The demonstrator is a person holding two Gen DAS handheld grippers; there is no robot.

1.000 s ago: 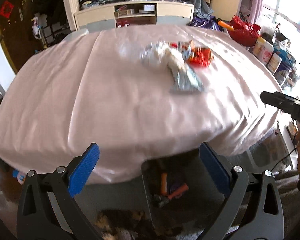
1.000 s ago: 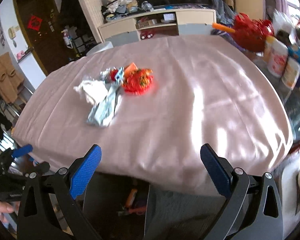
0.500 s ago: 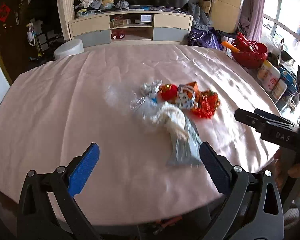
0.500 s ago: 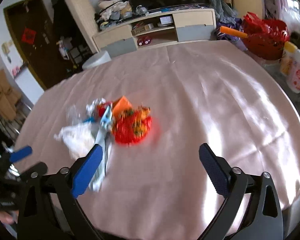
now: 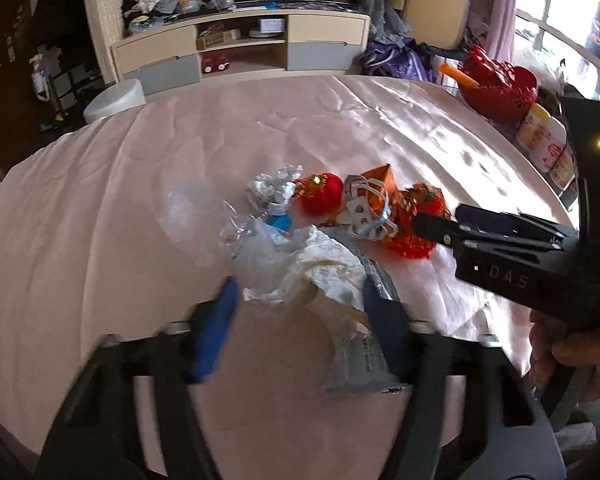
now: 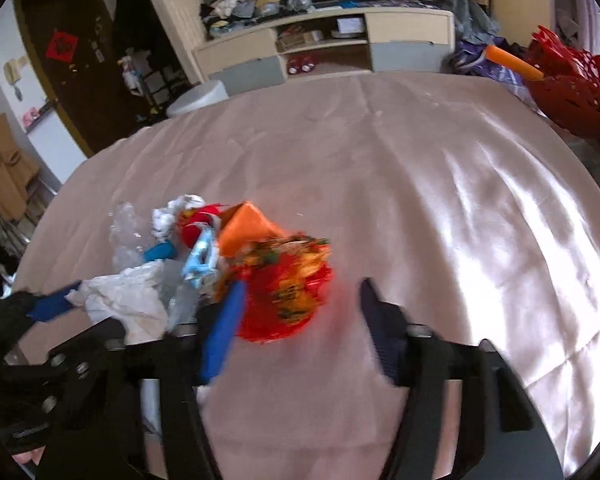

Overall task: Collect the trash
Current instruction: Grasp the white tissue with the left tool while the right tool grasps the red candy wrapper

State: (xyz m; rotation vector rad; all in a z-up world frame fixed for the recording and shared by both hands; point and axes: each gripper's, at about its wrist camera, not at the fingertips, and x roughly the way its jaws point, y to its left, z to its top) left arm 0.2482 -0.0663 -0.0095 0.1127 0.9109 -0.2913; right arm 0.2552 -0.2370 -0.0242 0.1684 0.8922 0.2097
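Round counter w/ pink satin cloth (image 5: 100,220) carries trash heap at centre. Crumpled white paper wrapper (image 5: 320,268) lies between wide-open left tongs (image 5: 300,312), ungripped. Red-orange crinkled foil wrapper (image 6: 288,292) sits btwn wide-open right tongs (image 6: 300,308), nothing held. Small red ball (image 5: 320,196) lies behind.
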